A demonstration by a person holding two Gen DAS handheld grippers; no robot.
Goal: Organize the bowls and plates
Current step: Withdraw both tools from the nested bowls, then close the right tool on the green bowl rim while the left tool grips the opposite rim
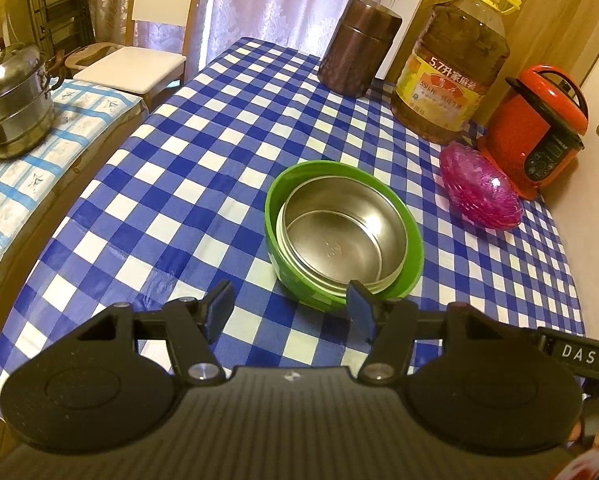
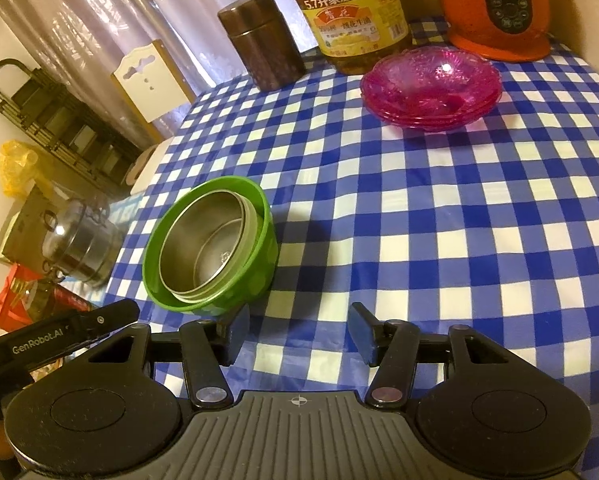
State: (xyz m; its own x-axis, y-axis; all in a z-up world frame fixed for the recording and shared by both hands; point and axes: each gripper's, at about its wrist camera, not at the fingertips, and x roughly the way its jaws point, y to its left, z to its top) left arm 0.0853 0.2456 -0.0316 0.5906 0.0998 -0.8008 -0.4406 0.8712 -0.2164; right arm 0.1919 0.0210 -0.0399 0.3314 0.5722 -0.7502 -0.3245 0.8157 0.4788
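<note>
1. A desk (image 1: 187, 152) covered with a blue-and-white checked cloth carries the dishes.
2. A green bowl (image 1: 409, 240) stands near the middle of the desk, with a steel bowl (image 1: 335, 236) nested inside it; the steel bowl sits off-centre, against one side of the green rim.
3. A stack of pink glass plates (image 2: 431, 88) sits well apart from the bowls, just in front of an orange electric cooker (image 1: 535, 128) and a large bottle of cooking oil (image 1: 447, 68).
4. A brown metal canister (image 1: 357, 46) stands beside the oil bottle at the far edge.
5. The left gripper (image 1: 293, 306) hovers just before the green bowl, its fingers apart with nothing between them.
6. The right gripper (image 2: 299, 332) hangs over bare cloth, beside the green bowl, its fingers spread and empty.
7. A steel steamer pot (image 1: 13, 100) stands on a separate surface next to the desk.
</note>
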